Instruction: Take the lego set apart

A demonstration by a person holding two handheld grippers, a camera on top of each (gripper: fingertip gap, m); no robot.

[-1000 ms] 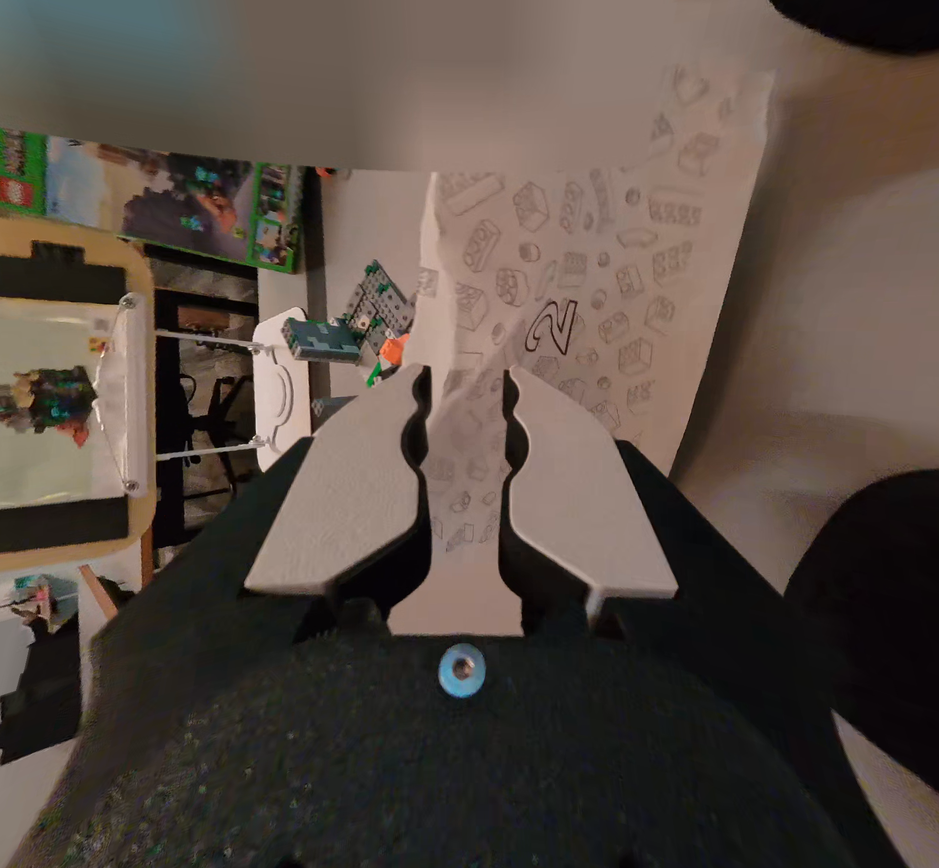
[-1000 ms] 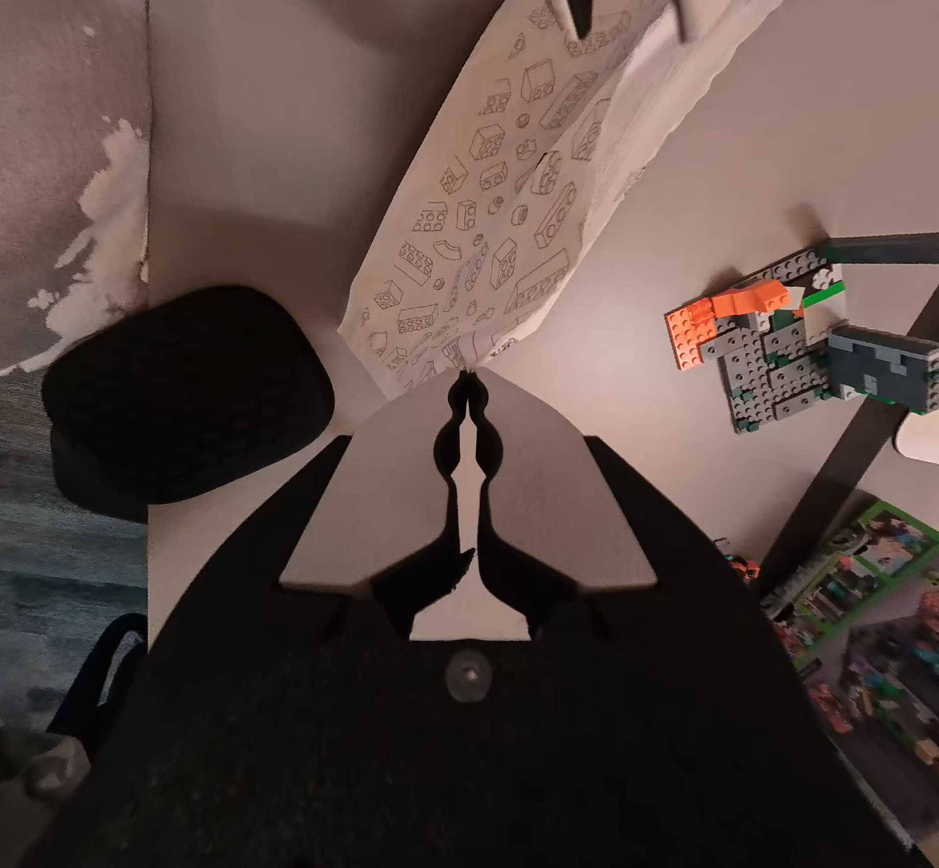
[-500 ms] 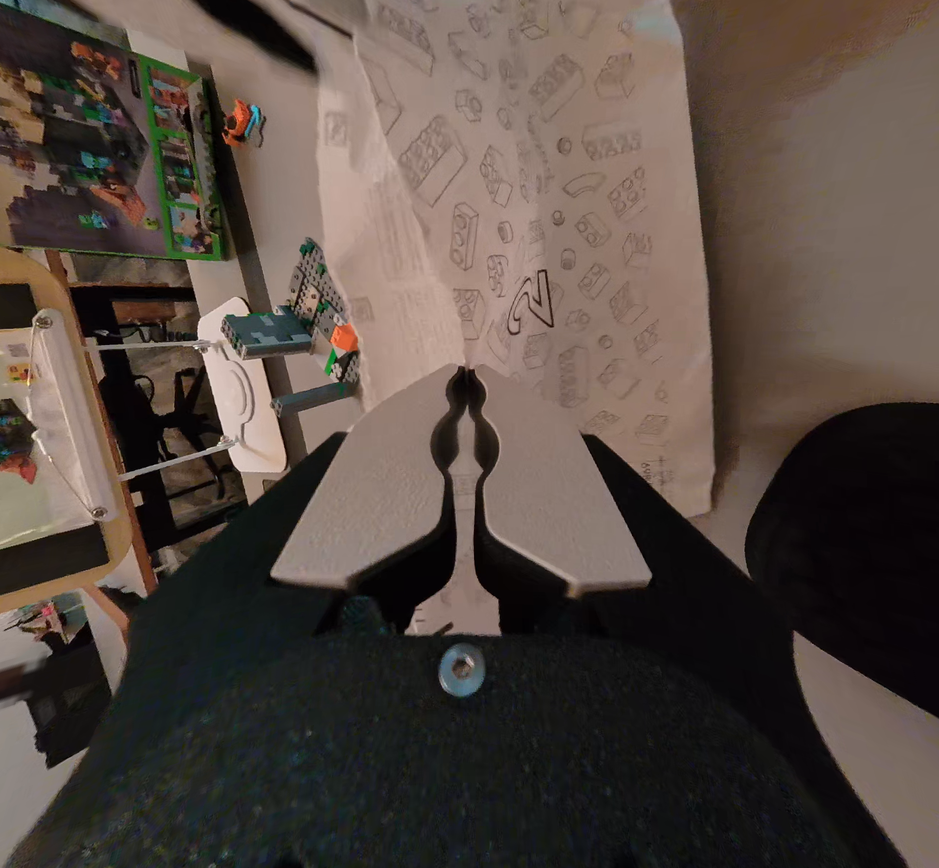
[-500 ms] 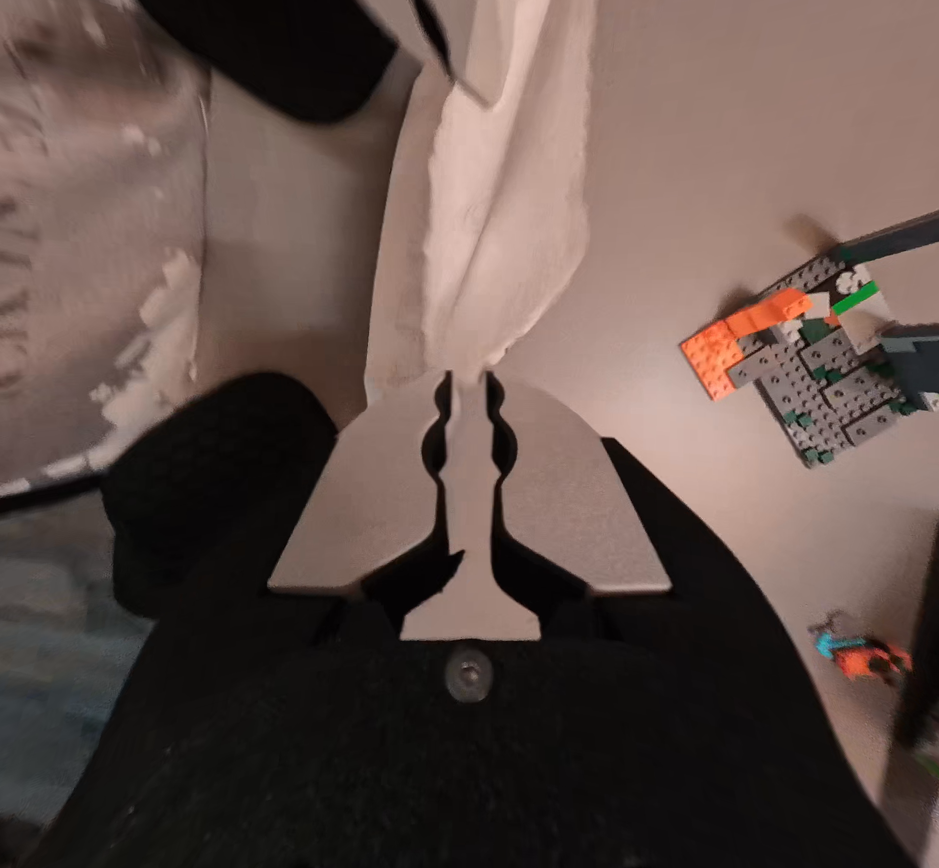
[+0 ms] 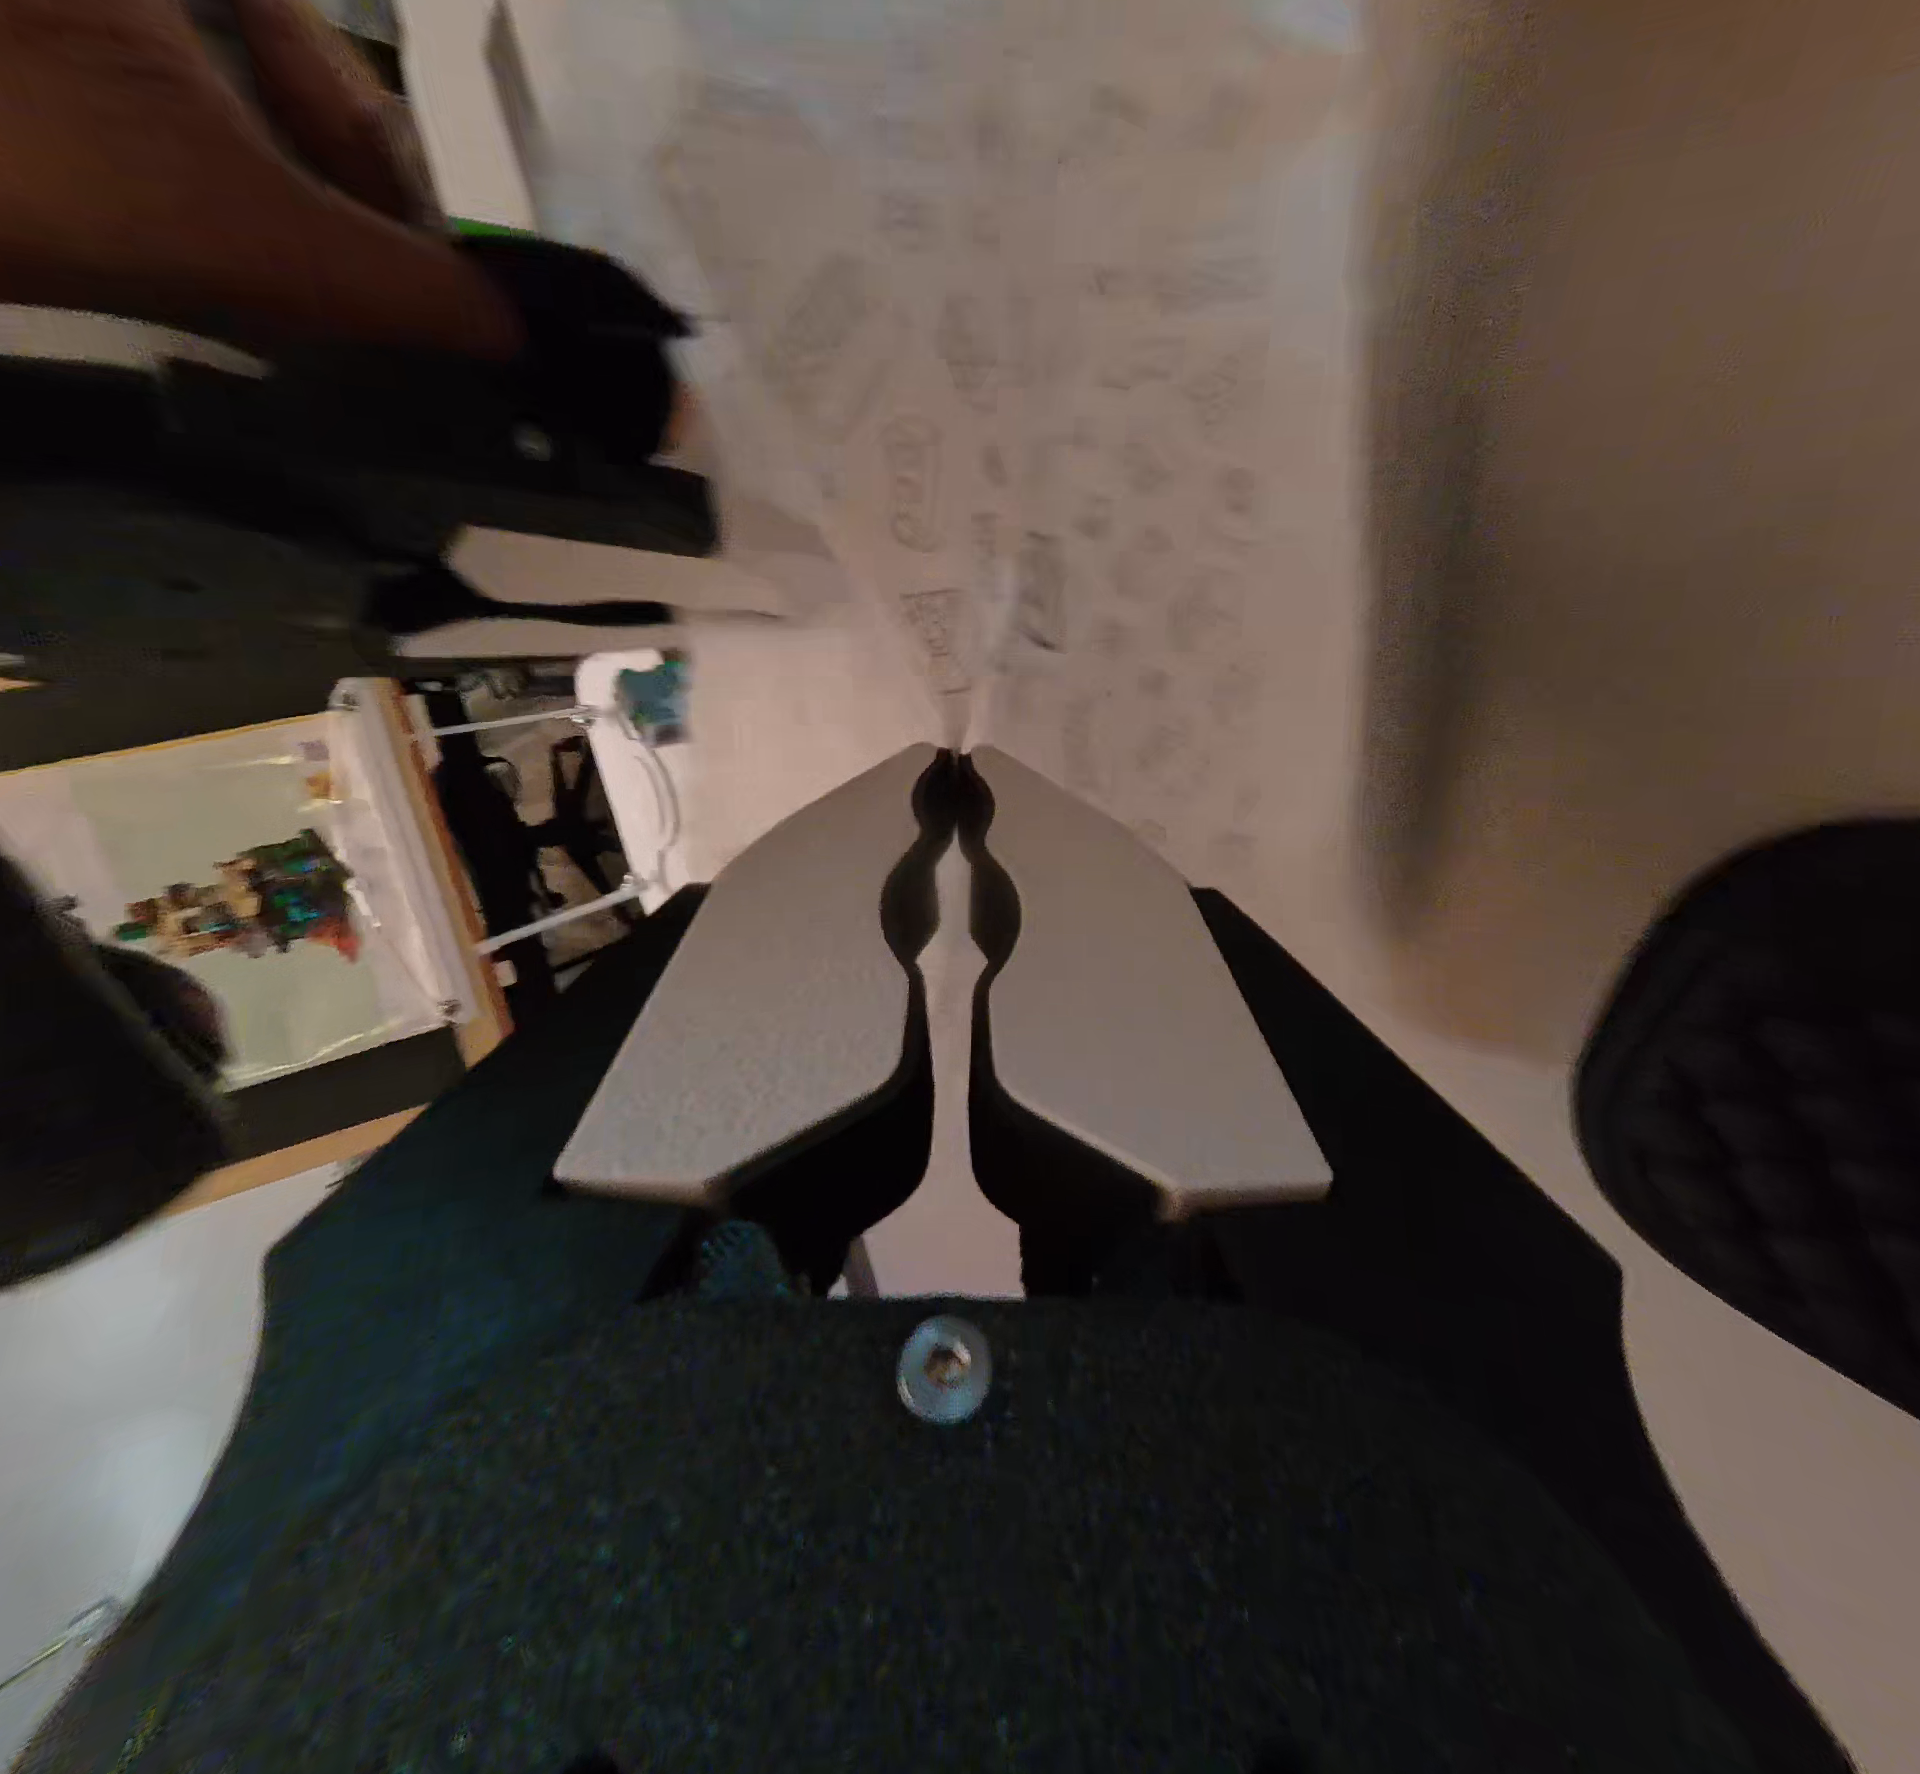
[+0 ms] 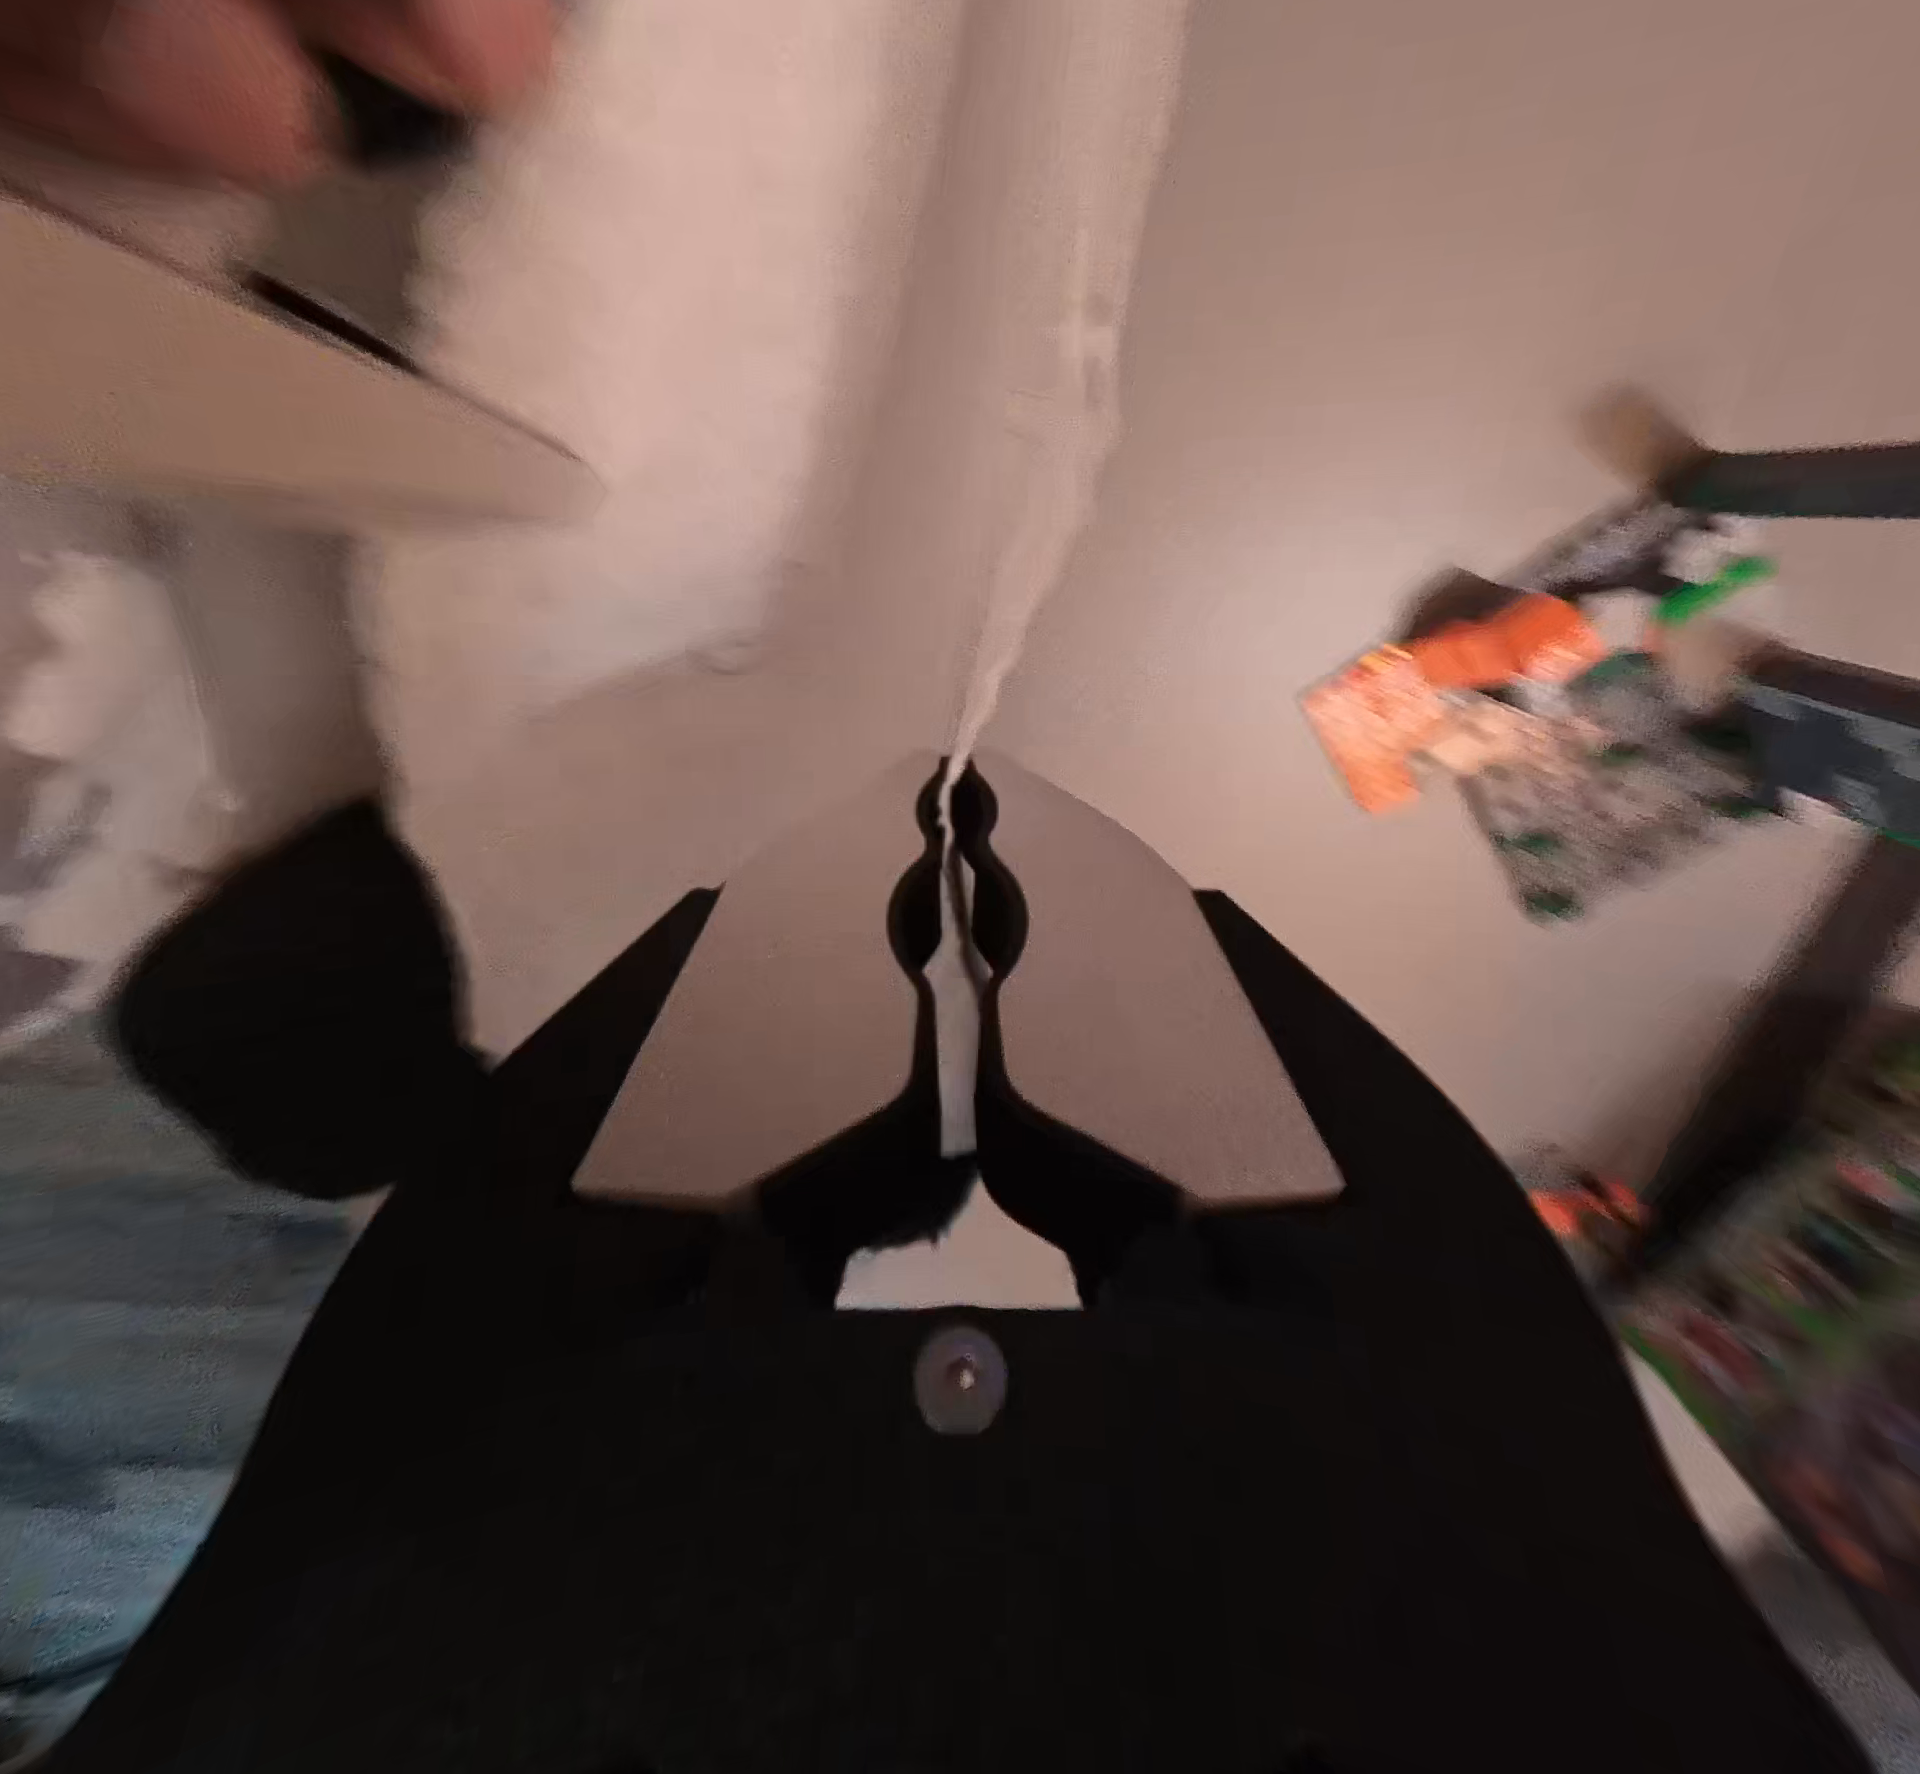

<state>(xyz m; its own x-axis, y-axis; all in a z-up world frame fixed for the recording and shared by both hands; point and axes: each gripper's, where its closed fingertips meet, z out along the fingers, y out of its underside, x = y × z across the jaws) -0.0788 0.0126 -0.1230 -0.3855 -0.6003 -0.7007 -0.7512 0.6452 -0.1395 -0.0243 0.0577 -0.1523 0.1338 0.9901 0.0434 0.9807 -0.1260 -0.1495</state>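
Between both grippers, left gripper (image 5: 951, 760) and right gripper (image 6: 958, 766), each clamped on it, hangs the thin paper bag (image 5: 1039, 290); we judge it light, floppy, tearable, best pinched at edges.

Dim warm light on a pale beige tabletop (image 6: 1455, 166); black rounded cushion (image 5: 1766, 1049) at the edge, blue-grey patterned floor (image 6: 125, 1309) below.

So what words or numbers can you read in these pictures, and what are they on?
On the paper bag: printed marks, too blurred to read.
On the green box: print, too blurred to read.
Nothing else shows any writing that can be read.
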